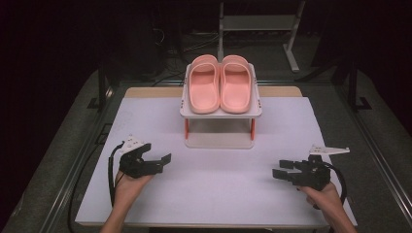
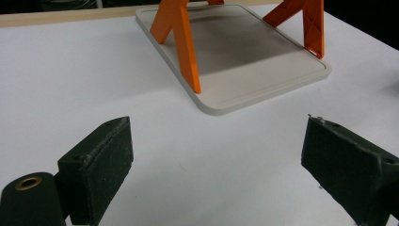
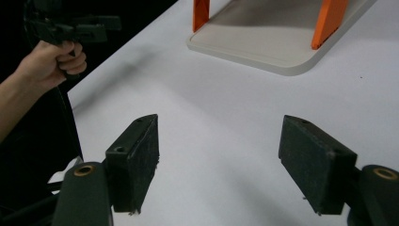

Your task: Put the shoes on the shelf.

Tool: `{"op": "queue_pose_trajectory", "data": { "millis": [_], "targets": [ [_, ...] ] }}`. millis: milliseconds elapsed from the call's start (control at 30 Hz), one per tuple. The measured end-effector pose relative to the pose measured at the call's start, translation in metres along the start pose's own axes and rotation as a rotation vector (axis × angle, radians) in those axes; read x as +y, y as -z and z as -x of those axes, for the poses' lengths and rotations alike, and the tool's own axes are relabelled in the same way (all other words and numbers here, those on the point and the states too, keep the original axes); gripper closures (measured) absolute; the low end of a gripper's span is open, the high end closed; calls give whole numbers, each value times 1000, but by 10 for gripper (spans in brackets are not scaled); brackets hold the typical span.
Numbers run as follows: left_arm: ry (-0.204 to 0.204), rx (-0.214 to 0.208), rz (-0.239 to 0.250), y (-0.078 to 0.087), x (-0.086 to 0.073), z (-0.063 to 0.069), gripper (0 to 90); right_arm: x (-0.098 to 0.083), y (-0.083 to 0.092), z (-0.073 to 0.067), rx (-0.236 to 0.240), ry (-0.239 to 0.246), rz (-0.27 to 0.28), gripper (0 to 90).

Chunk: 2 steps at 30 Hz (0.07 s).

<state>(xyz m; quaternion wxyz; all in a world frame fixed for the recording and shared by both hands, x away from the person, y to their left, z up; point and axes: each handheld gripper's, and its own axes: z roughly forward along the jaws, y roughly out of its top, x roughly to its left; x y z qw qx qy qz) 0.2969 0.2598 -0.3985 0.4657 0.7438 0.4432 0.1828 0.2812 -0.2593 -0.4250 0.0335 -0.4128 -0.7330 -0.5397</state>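
Left tool (image 1: 163,161) and right tool (image 1: 281,169): jaws spread, empty, low over the bench (image 1: 218,194), well apart from the rack (image 1: 221,112). Slippers (image 1: 219,83) sit side by side on its top shelf. Risk: rack looks light on thin orange legs (image 2: 181,42); a one-sided or low grab could tip it or drag one slipper off.

Smooth matt pink rubbery slippers (image 1: 220,83) on a matt plastic rack (image 1: 221,113); rough-padded black tool jaws.
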Motion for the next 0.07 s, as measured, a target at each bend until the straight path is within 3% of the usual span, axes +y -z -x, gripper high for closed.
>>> {"op": "queue_pose_trajectory", "data": {
  "millis": [67],
  "targets": [
    [2,4,2,2,-6,0,90,-3,2,-1,3,3,1,288]
  ]
}}
